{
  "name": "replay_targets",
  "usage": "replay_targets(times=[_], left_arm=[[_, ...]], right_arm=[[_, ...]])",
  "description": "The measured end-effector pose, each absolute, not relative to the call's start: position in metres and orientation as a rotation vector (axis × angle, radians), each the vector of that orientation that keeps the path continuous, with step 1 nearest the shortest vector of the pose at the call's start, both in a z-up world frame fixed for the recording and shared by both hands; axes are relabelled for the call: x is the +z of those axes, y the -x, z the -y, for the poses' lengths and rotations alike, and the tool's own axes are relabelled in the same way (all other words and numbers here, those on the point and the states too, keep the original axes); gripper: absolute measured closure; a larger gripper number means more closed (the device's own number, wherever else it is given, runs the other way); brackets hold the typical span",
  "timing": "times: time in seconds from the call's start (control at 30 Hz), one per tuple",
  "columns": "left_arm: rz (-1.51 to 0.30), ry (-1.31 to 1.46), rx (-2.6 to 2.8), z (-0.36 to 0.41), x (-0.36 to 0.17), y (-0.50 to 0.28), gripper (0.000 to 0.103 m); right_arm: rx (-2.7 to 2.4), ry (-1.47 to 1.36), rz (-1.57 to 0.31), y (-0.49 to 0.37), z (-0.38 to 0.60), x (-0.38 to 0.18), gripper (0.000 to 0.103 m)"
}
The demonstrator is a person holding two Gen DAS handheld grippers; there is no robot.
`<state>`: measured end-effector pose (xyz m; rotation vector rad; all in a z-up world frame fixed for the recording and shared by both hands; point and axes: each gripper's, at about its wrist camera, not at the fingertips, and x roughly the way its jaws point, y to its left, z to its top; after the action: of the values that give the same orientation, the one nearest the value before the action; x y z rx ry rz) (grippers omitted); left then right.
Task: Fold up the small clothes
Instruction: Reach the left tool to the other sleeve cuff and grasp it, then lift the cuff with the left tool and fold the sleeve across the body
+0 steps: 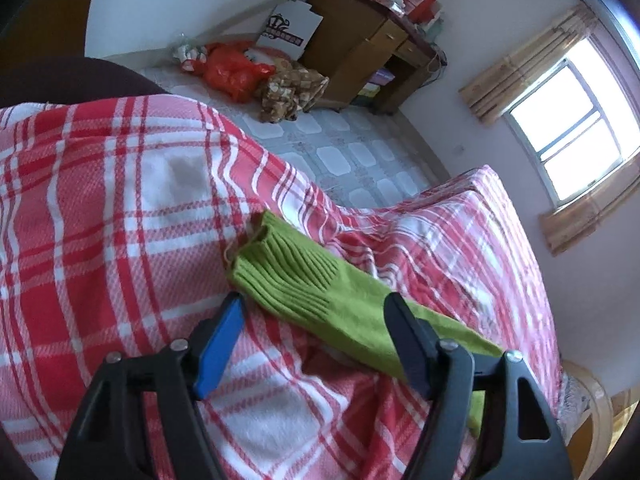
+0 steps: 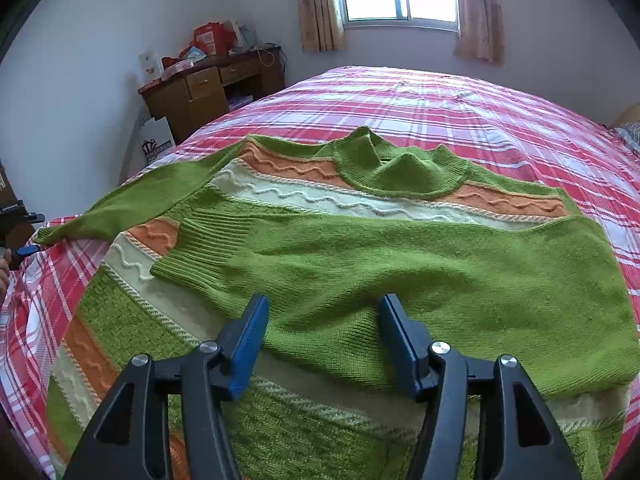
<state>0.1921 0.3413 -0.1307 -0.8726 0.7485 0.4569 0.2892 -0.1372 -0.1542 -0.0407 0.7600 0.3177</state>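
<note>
- Folding is partway, by my reading: on the green sweater (image 2: 360, 248), spread on the plaid bed (image 2: 440, 104), one sleeve (image 2: 224, 256) already lies across the chest.
- My left gripper (image 1: 316, 312) has its jaws spread around the other sleeve's cuff (image 1: 288, 272), not yet pinching.
- My right gripper (image 2: 324, 320) hovers over the body, jaws spread, empty.
- Left to do: that outstretched sleeve, then the body.

The green sweater (image 2: 360, 264) is matt, fuzzy knit with ribbed cuffs and raised wavy cables, the bed (image 2: 460, 112) wears a coarse woven checked cloth, and each claw (image 2: 324, 316) is matt black plastic with smooth blue pads and shiny metal rivets
</note>
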Motion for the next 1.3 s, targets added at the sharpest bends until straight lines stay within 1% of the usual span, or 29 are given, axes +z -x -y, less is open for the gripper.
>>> replay_targets(times=[0.07, 0.1, 0.17, 0.23, 0.27, 0.3, 0.57, 0.77, 1.1, 1.13, 1.2, 1.3], left_arm=[[-0.747, 0.864, 0.461, -0.343, -0.132, -0.194, 0.03], [-0.754, 0.852, 0.47, -0.344, -0.133, -0.196, 0.031], [-0.748, 0.822, 0.494, -0.344, -0.133, -0.197, 0.039], [-0.75, 0.793, 0.511, -0.346, -0.133, -0.198, 0.055], [-0.755, 0.788, 0.502, -0.348, -0.134, -0.199, 0.086], [-0.771, 0.794, 0.482, -0.351, -0.136, -0.202, 0.098], [-0.693, 0.726, 0.434, -0.345, -0.109, -0.198, 0.098], [-0.618, 0.714, 0.375, -0.332, -0.071, -0.2, 0.098], [-0.526, 0.662, 0.203, -0.274, -0.008, -0.214, 0.098], [-0.52, 0.655, 0.189, -0.267, -0.003, -0.215, 0.098], [-0.507, 0.644, 0.155, -0.254, 0.007, -0.218, 0.098], [-0.487, 0.639, 0.102, -0.231, 0.025, -0.222, 0.098]], right_arm=[[0.317, 0.042, -0.76, -0.289, 0.137, -0.154, 0.044], [0.317, 0.041, -0.76, -0.289, 0.137, -0.154, 0.044], [0.317, 0.042, -0.76, -0.289, 0.137, -0.154, 0.044], [0.317, 0.041, -0.76, -0.289, 0.137, -0.154, 0.044], [0.317, 0.041, -0.76, -0.289, 0.137, -0.154, 0.044], [0.317, 0.041, -0.76, -0.289, 0.137, -0.154, 0.043], [0.317, 0.041, -0.76, -0.289, 0.137, -0.154, 0.043], [0.319, 0.037, -0.759, -0.289, 0.137, -0.154, 0.043], [0.343, -0.012, -0.758, -0.288, 0.143, -0.153, 0.043], [0.345, -0.018, -0.758, -0.288, 0.144, -0.153, 0.041], [0.349, -0.026, -0.756, -0.288, 0.146, -0.153, 0.036], [0.358, -0.043, -0.754, -0.288, 0.148, -0.152, 0.035]])
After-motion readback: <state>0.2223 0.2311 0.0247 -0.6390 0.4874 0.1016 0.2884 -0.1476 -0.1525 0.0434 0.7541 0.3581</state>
